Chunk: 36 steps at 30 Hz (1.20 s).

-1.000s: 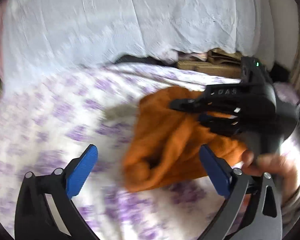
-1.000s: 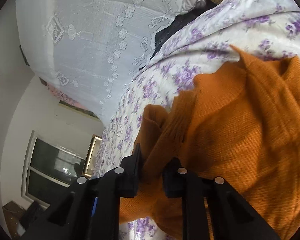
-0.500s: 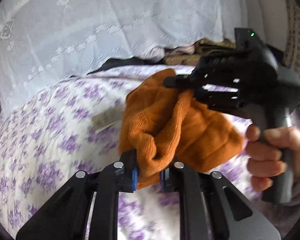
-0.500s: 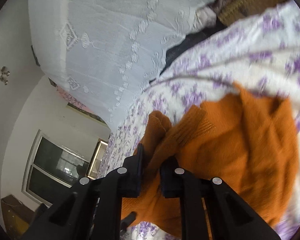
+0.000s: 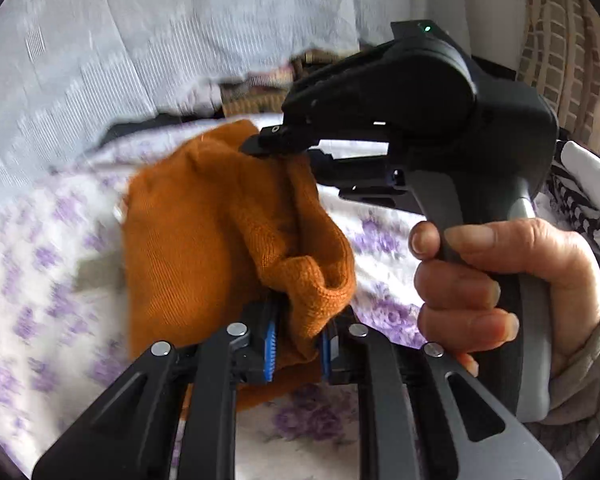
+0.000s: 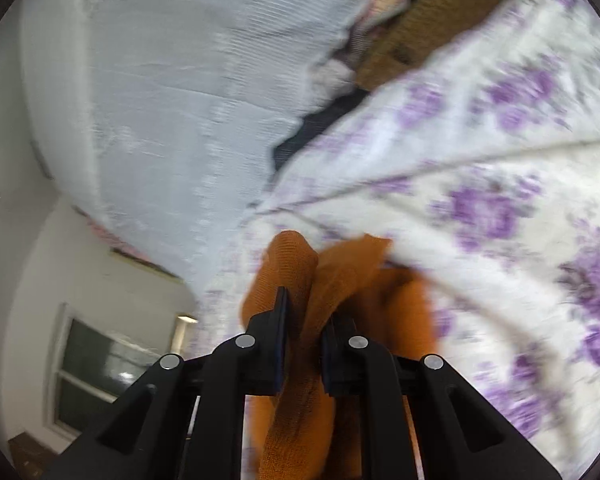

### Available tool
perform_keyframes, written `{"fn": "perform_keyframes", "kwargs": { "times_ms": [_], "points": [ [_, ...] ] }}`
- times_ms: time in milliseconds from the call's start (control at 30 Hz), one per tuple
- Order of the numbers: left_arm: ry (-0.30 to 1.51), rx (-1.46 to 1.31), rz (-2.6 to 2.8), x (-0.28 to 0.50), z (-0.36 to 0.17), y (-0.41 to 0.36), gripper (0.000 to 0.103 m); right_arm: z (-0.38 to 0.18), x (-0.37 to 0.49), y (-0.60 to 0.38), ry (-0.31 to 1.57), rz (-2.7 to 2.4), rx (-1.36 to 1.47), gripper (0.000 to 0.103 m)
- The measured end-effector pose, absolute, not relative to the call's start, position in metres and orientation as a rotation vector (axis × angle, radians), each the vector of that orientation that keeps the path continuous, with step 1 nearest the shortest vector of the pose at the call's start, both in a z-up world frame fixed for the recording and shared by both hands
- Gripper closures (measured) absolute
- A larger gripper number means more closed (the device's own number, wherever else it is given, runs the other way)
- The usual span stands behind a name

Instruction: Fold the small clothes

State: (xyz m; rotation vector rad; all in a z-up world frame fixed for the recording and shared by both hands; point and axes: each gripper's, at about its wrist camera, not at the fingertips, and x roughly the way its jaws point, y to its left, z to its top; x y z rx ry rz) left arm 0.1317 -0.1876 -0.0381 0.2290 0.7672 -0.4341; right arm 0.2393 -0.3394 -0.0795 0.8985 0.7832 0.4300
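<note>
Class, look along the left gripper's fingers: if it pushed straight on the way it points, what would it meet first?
The left gripper is shut on the orange garment, so it meets more of that cloth first. Beyond it, probably the floral sheet; depth is unclear.

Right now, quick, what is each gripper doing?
Left gripper: shut on the orange cloth.
Right gripper: shut on the orange cloth too.
</note>
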Motion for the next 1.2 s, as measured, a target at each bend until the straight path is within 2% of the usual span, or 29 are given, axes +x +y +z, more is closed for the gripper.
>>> {"fn": "perform_keyframes", "kwargs": {
  "times_ms": [133,200,233,267,300,333,367,533,667,800,833,867,1033,1100,1133,1167,1200],
  "points": [
    [0.807,0.213,-0.462,0.139,-0.054,-0.188,0.086,-0.105,0.247,-0.341,0.865,0.331,0.85,0.089],
    [0.807,0.197,-0.483,0.137,-0.051,-0.186,0.081,-0.108,0.248,-0.342,0.867,0.33,0.856,0.089],
    [0.808,0.178,-0.508,0.134,-0.047,-0.183,0.073,-0.107,0.248,-0.342,0.864,0.33,0.856,0.086],
    [0.806,0.152,-0.543,0.131,-0.042,-0.178,0.056,-0.104,0.247,-0.342,0.851,0.332,0.855,0.08],
    [0.798,0.114,-0.585,0.125,-0.035,-0.171,0.045,-0.1,0.244,-0.344,0.841,0.329,0.853,0.076],
    [0.775,0.094,-0.587,0.118,-0.029,-0.163,0.032,-0.096,0.241,-0.346,0.827,0.322,0.852,0.065],
    [0.732,0.085,-0.569,0.111,-0.02,-0.153,0.023,-0.086,0.236,-0.349,0.797,0.31,0.848,0.055],
    [0.656,0.01,-0.471,0.116,0.006,-0.113,0.016,-0.025,0.202,-0.347,0.652,0.305,0.709,0.054],
    [0.688,0.095,-0.254,0.151,-0.003,-0.106,0.016,-0.003,0.185,-0.313,0.65,0.391,0.574,0.056],
    [0.841,0.124,-0.192,0.184,-0.055,-0.099,0.013,-0.05,0.194,-0.278,0.832,0.338,0.453,0.065],
    [0.84,0.109,-0.193,0.184,-0.063,-0.094,0.004,-0.066,0.197,-0.274,0.868,0.304,0.43,0.075],
    [0.838,0.086,-0.19,0.184,-0.067,-0.09,0.004,-0.079,0.194,-0.278,0.821,0.296,0.43,0.079],
    [0.868,0.026,-0.253,0.183,-0.063,-0.08,0.004,-0.077,0.18,-0.297,0.794,0.29,0.553,0.081],
    [0.862,-0.004,-0.258,0.186,-0.051,-0.072,0.004,-0.067,0.172,-0.299,0.777,0.268,0.573,0.079],
    [0.843,-0.002,-0.241,0.189,-0.043,-0.072,0.004,-0.058,0.17,-0.299,0.754,0.26,0.567,0.074],
    [0.821,0.005,-0.221,0.192,-0.036,-0.069,0.004,-0.046,0.168,-0.293,0.712,0.252,0.547,0.057],
    [0.805,0.019,-0.201,0.197,-0.03,-0.067,0.004,-0.033,0.167,-0.29,0.673,0.243,0.523,0.047]
  ]
}}
